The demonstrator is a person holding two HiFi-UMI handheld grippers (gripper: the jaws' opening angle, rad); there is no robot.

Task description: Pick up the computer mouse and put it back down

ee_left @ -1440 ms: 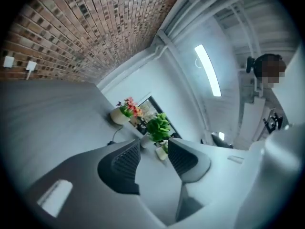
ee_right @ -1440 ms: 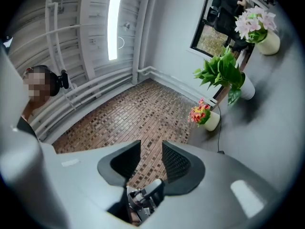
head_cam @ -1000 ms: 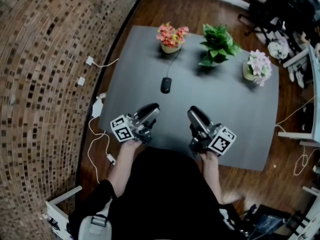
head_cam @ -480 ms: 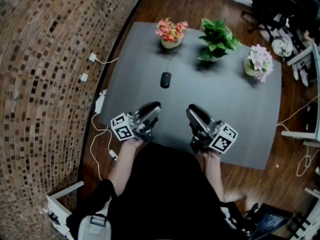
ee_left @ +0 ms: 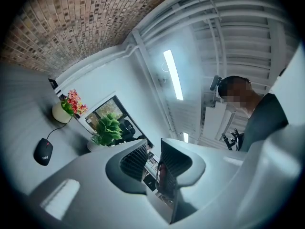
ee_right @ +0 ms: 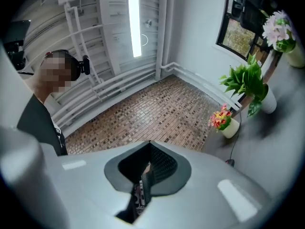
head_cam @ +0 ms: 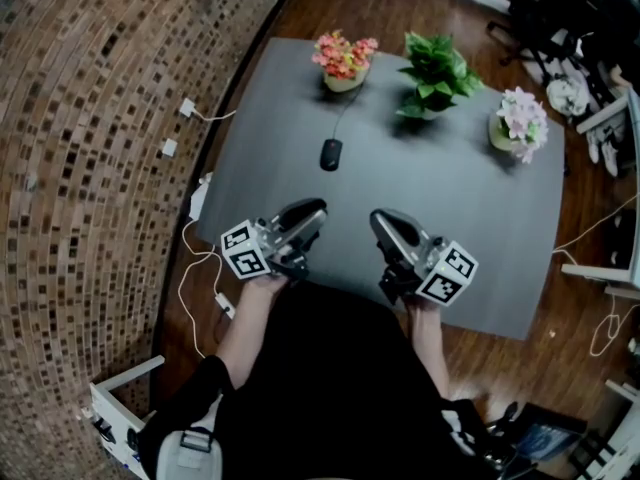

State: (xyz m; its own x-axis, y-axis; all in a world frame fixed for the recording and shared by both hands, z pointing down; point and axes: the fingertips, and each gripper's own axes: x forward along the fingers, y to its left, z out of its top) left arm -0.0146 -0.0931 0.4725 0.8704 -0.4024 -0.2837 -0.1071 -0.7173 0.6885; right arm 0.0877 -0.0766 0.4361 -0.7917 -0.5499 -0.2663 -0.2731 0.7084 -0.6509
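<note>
We hold the left gripper (head_cam: 305, 214) over the near edge of the grey table (head_cam: 460, 218). In the left gripper view its jaws stand a narrow gap apart with nothing between them. The right gripper (head_cam: 384, 224) is beside it, and its jaws have just closed. In the right gripper view they meet, ribbed pad against ribbed pad, and nothing is caught in them. Each gripper carries a cube with black-and-white square markers, the left cube (head_cam: 244, 251) and the right cube (head_cam: 449, 274), both at the end towards our hands. These markers are patterns, not letters. The computer mouse (head_cam: 331, 154) lies flat on the table ahead of the left gripper, well apart from both grippers and untouched. In the left gripper view it is black with a small red mark on its back, too small for us to read. Its cable (head_cam: 345, 116) runs away from us towards the pot of pink and orange flowers (head_cam: 343, 63) at the far edge. Along that edge to the right stand a leafy green plant (head_cam: 433, 76) and a pot of pale pink flowers (head_cam: 519, 124). A brick wall (head_cam: 80, 168) runs along the table's left side, and white plugs and leads (head_cam: 197, 208) lie at its foot.
</note>
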